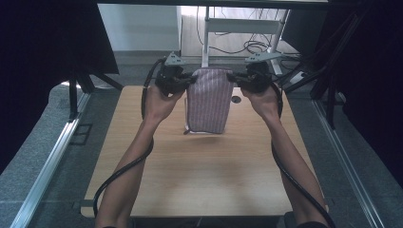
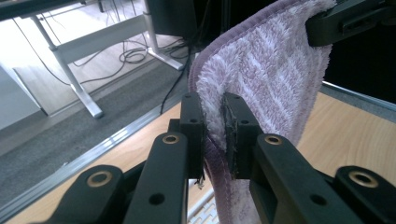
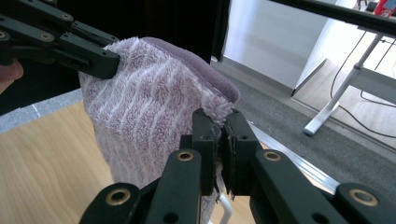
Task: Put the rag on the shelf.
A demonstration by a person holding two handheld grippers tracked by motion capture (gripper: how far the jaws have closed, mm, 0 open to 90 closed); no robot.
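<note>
A purple striped towel (image 1: 209, 99) hangs folded above the far part of the wooden table (image 1: 199, 175), its lower edge just over the tabletop. My left gripper (image 1: 190, 79) is shut on its upper left corner, and my right gripper (image 1: 231, 77) is shut on its upper right corner. In the left gripper view my left gripper (image 2: 214, 122) pinches the towel (image 2: 266, 70) edge between its pads, with the other gripper clamped on the far corner. From the right gripper's camera, my right gripper (image 3: 219, 133) squeezes the fluffy towel (image 3: 144, 116) corner.
A small dark round spot (image 1: 236, 99) lies on the table right of the towel. A white desk frame (image 1: 237, 26) with cables on the floor stands beyond the table. Metal rails (image 1: 47, 166) run along both sides, and black stands (image 1: 78, 90) flank the far corners.
</note>
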